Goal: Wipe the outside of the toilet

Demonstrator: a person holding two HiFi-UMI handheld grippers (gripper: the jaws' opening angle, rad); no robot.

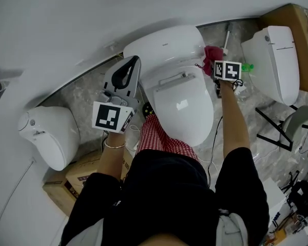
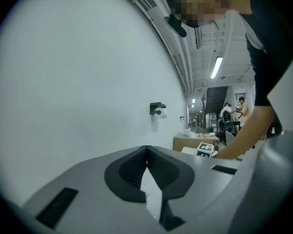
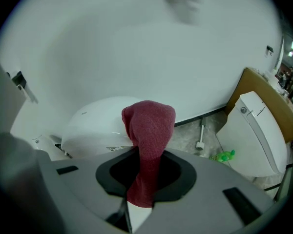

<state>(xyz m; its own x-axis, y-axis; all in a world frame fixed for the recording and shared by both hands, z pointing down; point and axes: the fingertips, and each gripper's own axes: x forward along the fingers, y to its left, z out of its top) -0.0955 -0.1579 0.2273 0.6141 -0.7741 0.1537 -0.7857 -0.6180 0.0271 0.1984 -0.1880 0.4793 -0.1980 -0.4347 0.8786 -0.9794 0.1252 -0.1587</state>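
Note:
A white toilet with its lid down stands against the white wall, tank behind it. My right gripper is shut on a dark red cloth just off the tank's right side. In the right gripper view the red cloth stands up out of the right gripper, with the tank close behind on the left. My left gripper is raised left of the tank, shut and holding nothing. In its own view the left gripper points at bare wall.
Another toilet sits on a cardboard box at the left; a third toilet stands at the right. A green bottle and a brush handle lie between. A chair is at the right. A red checked cloth hangs at my waist.

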